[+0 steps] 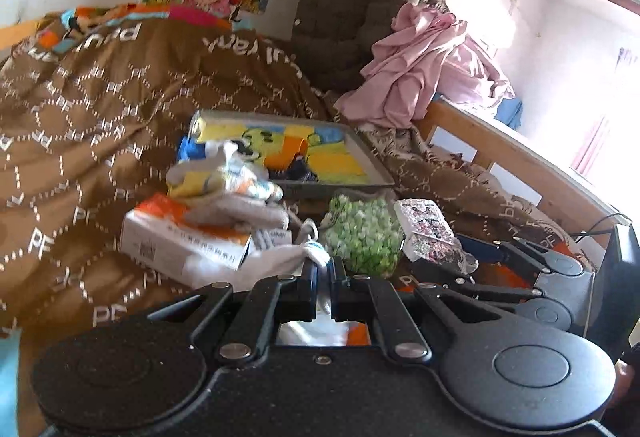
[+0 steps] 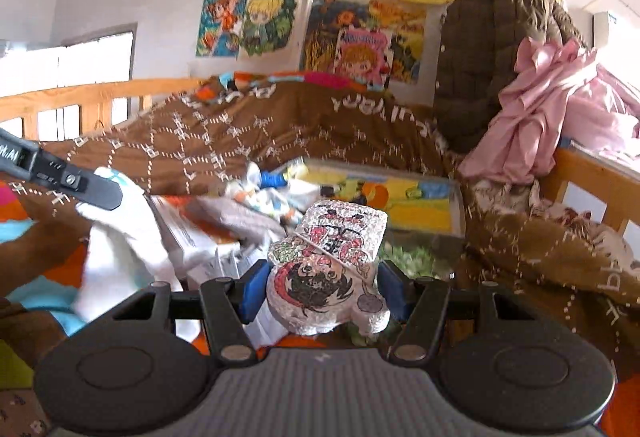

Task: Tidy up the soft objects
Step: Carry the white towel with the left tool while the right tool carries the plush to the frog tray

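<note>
My left gripper (image 1: 324, 271) is shut on a white cloth (image 1: 276, 265), pinched between its black fingers low over the bed. In the right wrist view the same gripper (image 2: 106, 197) comes in from the left with the white cloth (image 2: 120, 237) hanging below it. My right gripper (image 2: 324, 291) is shut on a glittery cartoon-printed soft piece (image 2: 332, 261), squeezed between the blue pads (image 2: 254, 293). That piece (image 1: 428, 237) also shows at the right of the left wrist view, beside a green fuzzy item (image 1: 364, 237). A heap of socks (image 1: 224, 177) lies behind.
A white and orange box (image 1: 180, 237) sits under the socks. A grey tray (image 1: 376, 165) with a colourful picture lies further back on the brown blanket (image 1: 100, 109). A dark jacket (image 1: 352, 9) and pink cloth (image 1: 420, 73) hang over the wooden bed rail (image 1: 500, 153).
</note>
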`<action>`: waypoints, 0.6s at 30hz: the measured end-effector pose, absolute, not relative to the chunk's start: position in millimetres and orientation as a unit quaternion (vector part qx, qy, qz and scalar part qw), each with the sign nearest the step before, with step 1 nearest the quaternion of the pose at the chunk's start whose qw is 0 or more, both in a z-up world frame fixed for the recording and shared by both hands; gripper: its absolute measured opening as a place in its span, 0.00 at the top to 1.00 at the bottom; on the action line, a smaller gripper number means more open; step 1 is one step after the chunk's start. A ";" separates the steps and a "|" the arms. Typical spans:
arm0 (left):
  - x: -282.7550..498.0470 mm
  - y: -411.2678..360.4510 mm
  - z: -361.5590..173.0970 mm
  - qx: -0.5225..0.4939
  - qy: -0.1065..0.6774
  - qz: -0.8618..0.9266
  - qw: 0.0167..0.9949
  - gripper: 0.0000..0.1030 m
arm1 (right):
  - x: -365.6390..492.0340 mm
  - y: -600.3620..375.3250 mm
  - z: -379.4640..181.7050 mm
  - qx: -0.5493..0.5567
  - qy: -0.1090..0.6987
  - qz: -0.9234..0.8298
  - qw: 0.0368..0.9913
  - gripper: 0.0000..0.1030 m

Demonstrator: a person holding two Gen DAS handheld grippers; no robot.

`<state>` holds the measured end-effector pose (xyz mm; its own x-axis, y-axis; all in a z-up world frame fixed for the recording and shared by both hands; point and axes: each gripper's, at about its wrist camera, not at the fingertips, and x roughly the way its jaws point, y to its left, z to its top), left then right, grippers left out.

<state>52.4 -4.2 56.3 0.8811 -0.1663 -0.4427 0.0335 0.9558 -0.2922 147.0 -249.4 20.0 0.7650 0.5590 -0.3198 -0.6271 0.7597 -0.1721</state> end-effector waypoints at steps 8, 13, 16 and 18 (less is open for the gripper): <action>71.1 -2.8 95.3 -0.120 0.223 -0.074 0.965 0.95 | 137.1 -249.5 30.2 -0.129 0.084 0.329 0.932 0.38; 98.2 -3.7 114.8 -0.115 0.215 -0.090 0.966 0.95 | 140.7 -248.9 37.1 -0.122 0.080 0.328 0.933 0.38; 118.8 -2.8 121.3 -0.114 0.211 -0.095 0.966 0.95 | 147.2 -246.9 47.3 -0.118 0.070 0.325 0.936 0.38; 136.0 -1.2 125.6 -0.115 0.209 -0.093 0.967 0.95 | 158.7 -245.5 56.4 -0.113 0.066 0.320 0.939 0.38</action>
